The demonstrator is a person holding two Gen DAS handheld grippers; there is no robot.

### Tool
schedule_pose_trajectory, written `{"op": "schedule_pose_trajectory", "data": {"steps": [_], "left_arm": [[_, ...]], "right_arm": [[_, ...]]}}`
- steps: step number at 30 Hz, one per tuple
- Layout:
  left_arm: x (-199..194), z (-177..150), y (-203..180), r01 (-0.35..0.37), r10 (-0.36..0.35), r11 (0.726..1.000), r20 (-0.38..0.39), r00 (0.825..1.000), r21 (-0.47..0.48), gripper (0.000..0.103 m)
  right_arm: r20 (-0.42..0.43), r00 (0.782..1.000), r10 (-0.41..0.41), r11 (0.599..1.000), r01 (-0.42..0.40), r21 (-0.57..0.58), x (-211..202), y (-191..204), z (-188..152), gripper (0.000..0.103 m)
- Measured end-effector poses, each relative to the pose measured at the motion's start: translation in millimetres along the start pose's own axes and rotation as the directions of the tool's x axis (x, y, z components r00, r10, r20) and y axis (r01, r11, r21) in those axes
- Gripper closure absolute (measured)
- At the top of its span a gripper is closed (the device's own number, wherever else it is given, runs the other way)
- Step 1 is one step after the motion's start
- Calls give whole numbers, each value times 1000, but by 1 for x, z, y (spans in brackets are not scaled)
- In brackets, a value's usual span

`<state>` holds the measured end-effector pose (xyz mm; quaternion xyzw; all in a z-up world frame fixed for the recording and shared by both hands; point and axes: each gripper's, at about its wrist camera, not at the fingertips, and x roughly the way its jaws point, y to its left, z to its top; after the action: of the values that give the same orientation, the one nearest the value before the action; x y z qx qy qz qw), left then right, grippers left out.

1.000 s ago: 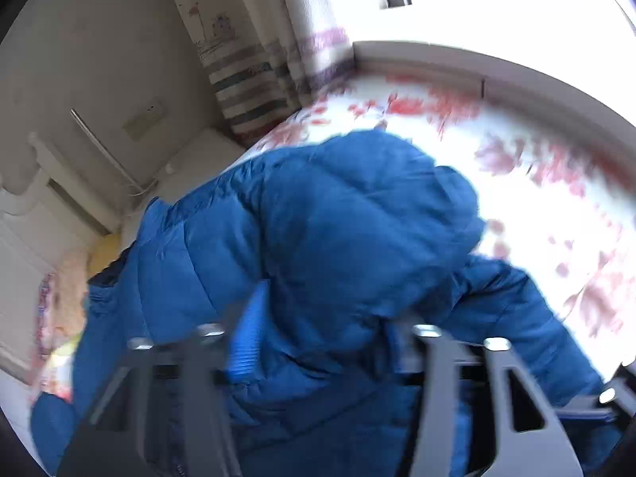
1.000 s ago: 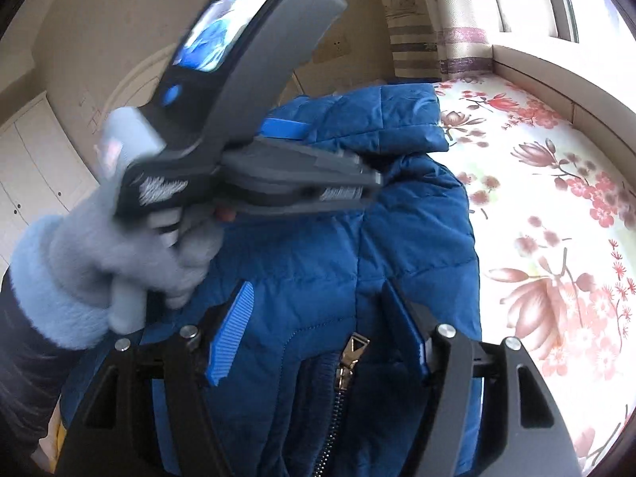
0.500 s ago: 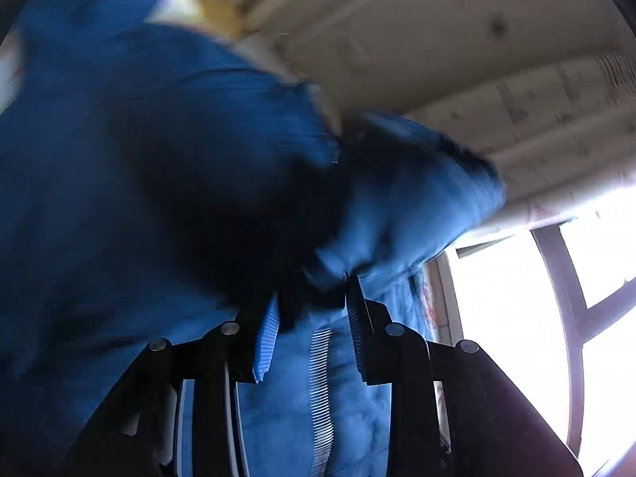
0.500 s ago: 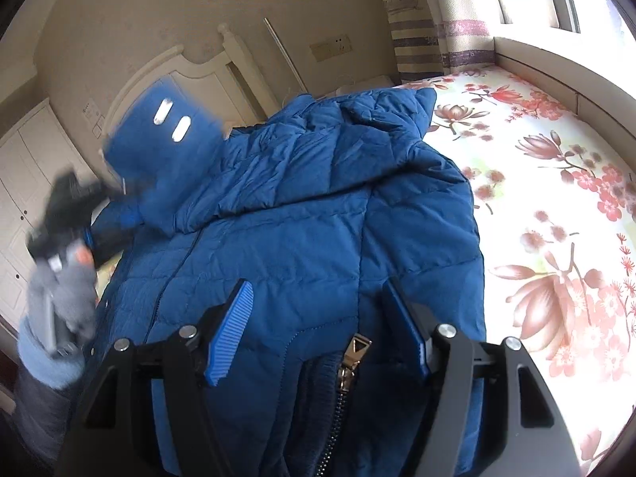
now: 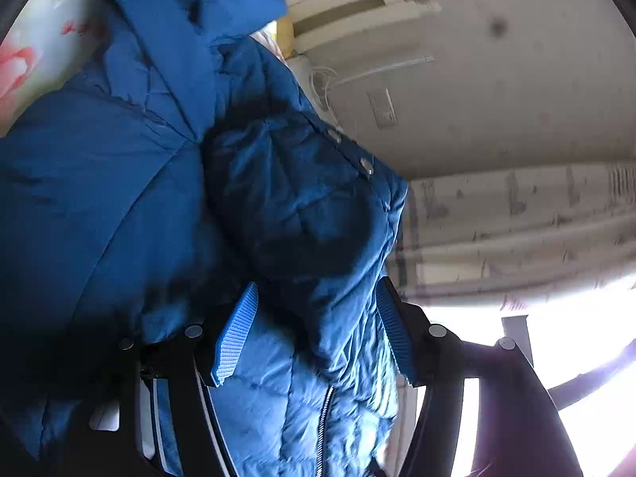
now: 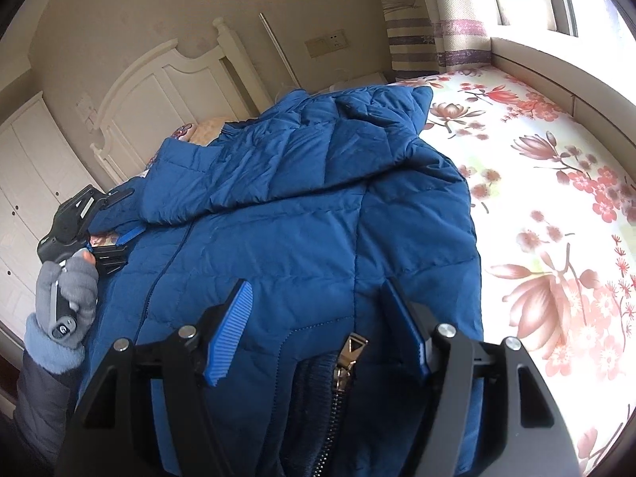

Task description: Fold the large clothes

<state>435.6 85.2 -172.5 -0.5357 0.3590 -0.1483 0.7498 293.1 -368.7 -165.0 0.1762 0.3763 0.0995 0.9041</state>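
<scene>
Jacket (image 6: 302, 214), blue, quilted, lies front-up across the floral bed (image 6: 556, 206), hood toward the headboard (image 6: 159, 91), zipper (image 6: 342, 373) nearest the right gripper. Change in the last second: left gripper (image 6: 115, 234), which a second ago swung high across the jacket and at half a second had its pads nipped close on blue fabric, now sits low at the jacket's far left edge, by the sleeve. Its own camera shows the pads spread wide with puffy fabric bulging between them, the view tipped up toward wall and ceiling; no pinch visible, so I read it as released or about to re-grip, not holding. Gloved left hand (image 6: 65, 298) wraps the handle. Right gripper (image 6: 318, 330) has not shifted: jaws wide apart, hovering over the lower front by the zipper pull, gripping nothing. Meaning, as I judge it: the left side has been flipped or laid over, the jacket is roughly flattened, folding proper barely begun. Sleeve tuck likely next. Padding is springy and may creep open once let go.
</scene>
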Motion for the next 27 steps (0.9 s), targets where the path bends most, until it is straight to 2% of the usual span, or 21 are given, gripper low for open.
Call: {"op": "schedule_pose_trajectory", "data": {"steps": [3,6,7,8,9,10,11,12,13,14,15,16,17,19,20,21,22,23,24,26,27], "left_arm": [[3,15,2,26,-26,999,3,1000,-21,46],[9,32,16,93,-87,989,56,995,-115,48],[12,36,14,98,-91,987,63,994,-124,57],[14,37,12,83,-76,990,62,995,-115,78],[13,37,2,44,-41,997,63,997,-56,87],[10,32,-9,16,-17,1000,89,996,11,90],[-1,25,-28,-40,23,992,141,990,116,97],[-14,12,-54,-130,75,957,211,975,259,99],[-20,-2,-69,-205,107,910,273,956,360,100],[-30,-24,-94,-318,144,819,365,920,477,100],[-37,-52,-119,-463,188,678,474,860,571,100],[-37,-63,-129,-519,213,610,508,835,599,100],[-33,-79,-135,-601,271,506,547,792,619,100],[-25,-88,-128,-668,373,407,554,744,624,98],[-22,-84,-120,-672,407,402,536,740,622,87],[-21,-75,-111,-668,422,426,519,743,610,79],[-20,-62,-103,-668,448,466,496,744,580,51],[-18,-47,-97,-657,468,518,461,754,548,15],[-20,-33,-85,-619,465,587,409,785,521,6],[-23,-2,-58,-504,424,760,275,863,410,8],[-23,5,-49,-440,384,814,217,897,380,8]], "right_arm": [[-5,1000,-6,1000,5,-3,1,1,0,36],[-12,1000,-12,1000,12,-8,2,2,0,36],[-10,1000,-13,1000,13,-10,2,3,0,36],[-7,1000,-11,1000,11,-10,1,2,0,36],[-5,1000,-9,1000,9,-9,0,2,-1,36],[-4,1000,-8,1000,8,-8,0,2,-1,35],[-3,1000,-8,1000,7,-7,0,2,-1,35],[-4,1000,-7,1000,7,-8,-1,2,-1,35],[-4,1000,-7,1000,7,-9,-1,3,-2,35],[-5,1000,-8,1000,8,-9,-1,3,-2,34],[-6,1000,-7,1000,7,-9,-1,3,-2,34],[-7,1000,-6,1000,6,-9,-1,3,-3,34],[-8,1000,-5,1000,5,-9,-1,3,-2,33],[-9,1000,-4,1000,3,-8,-1,3,-2,33],[-9,1000,-4,1000,4,-8,-1,4,-2,33],[-9,1000,-6,1000,6,-8,-1,4,-2,33],[-7,1000,-8,1000,8,-9,-1,4,-2,33],[-6,1000,-11,1000,11,-11,-1,5,-2,33],[-7,1000,-14,1000,14,-13,-1,5,-2,33],[-8,1000,-19,1000,18,-16,-1,5,-2,33],[-9,1000,-20,1000,20,-18,0,6,-2,33]]}}
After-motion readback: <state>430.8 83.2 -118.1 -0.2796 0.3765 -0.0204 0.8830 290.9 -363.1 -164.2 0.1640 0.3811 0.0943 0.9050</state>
